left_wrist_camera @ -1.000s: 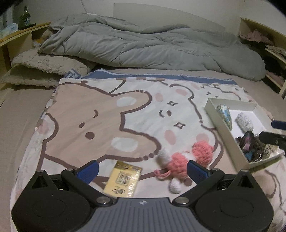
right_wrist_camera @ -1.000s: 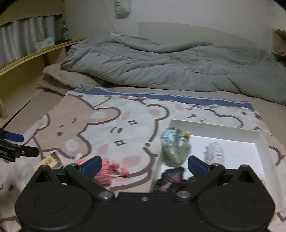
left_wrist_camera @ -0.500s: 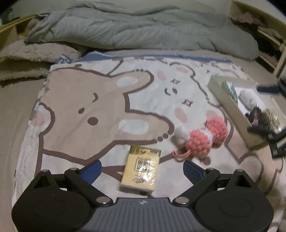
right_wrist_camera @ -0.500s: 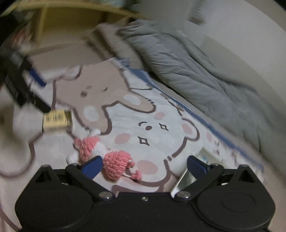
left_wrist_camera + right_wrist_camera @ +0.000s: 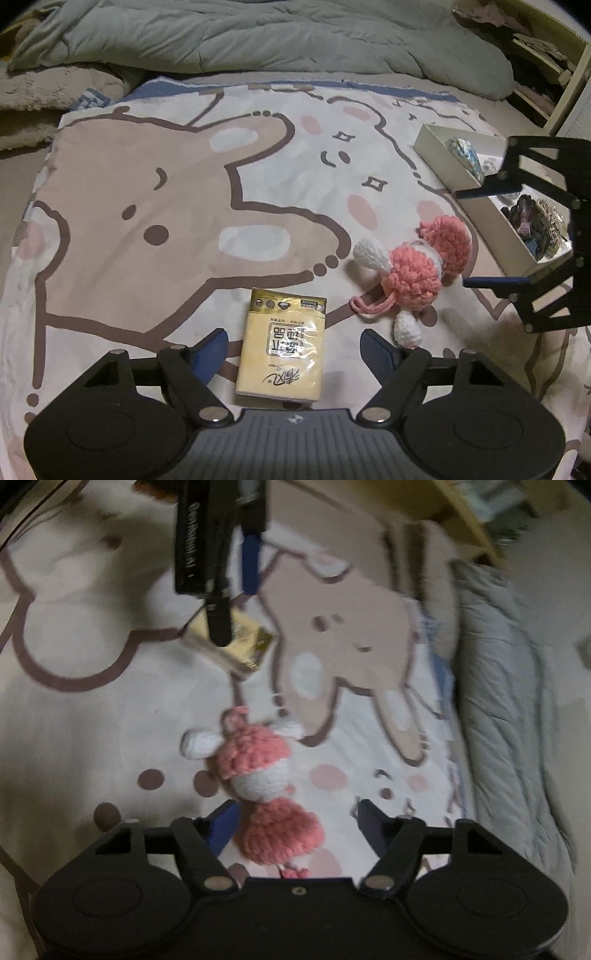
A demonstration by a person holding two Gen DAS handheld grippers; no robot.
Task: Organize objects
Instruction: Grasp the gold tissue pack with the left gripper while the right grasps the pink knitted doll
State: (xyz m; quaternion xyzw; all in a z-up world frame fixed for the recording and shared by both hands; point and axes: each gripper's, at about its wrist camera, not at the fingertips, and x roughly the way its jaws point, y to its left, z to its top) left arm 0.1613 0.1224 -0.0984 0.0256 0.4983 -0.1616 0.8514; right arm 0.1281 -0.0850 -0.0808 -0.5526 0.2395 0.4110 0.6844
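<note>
A yellow tissue pack (image 5: 282,345) lies on the cartoon blanket between the open jaws of my left gripper (image 5: 293,347). A pink and white crochet toy (image 5: 413,266) lies to its right. My right gripper (image 5: 293,823) is open, its jaws on either side of the toy's pink end (image 5: 280,834). The right gripper also shows in the left wrist view (image 5: 535,240), beside the toy. The left gripper shows in the right wrist view (image 5: 221,554), over the tissue pack (image 5: 240,646). A white box (image 5: 476,184) at the right holds several small items.
A grey duvet (image 5: 258,37) is bunched along the far side of the bed. A fluffy beige pillow (image 5: 44,92) lies at the far left. Shelves with clutter (image 5: 535,55) stand at the far right. A wooden shelf (image 5: 461,517) borders the bed.
My left gripper has moved forward and down so the tissue pack sits between its jaws. My right gripper has swung left from the box to the crochet toy.
</note>
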